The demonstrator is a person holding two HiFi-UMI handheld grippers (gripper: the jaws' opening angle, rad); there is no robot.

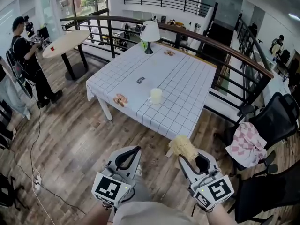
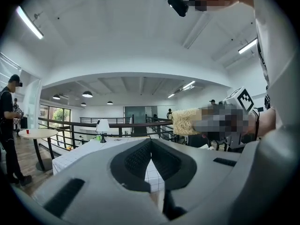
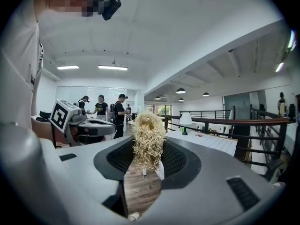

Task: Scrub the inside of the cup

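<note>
A pale cream cup (image 1: 155,96) stands upright near the front of the white checked table (image 1: 183,78), well ahead of both grippers. My right gripper (image 1: 186,156) is held low in front of me, shut on a straw-coloured fibre scrubber (image 1: 182,146) that sticks out past its jaws. In the right gripper view the scrubber (image 3: 149,139) is pinched between the dark pads. My left gripper (image 1: 135,151) is beside it on the left, jaws together with nothing in them (image 2: 150,149). Both are over the wooden floor, short of the table edge.
On the table are a white lamp (image 1: 149,33) at the far edge, a small dark item (image 1: 140,80) and a brownish item (image 1: 121,99). A black chair with a pink checked cloth (image 1: 246,143) stands to the right. A railing (image 1: 211,43) runs behind, with a round table (image 1: 65,42) and a person (image 1: 28,55) to the left.
</note>
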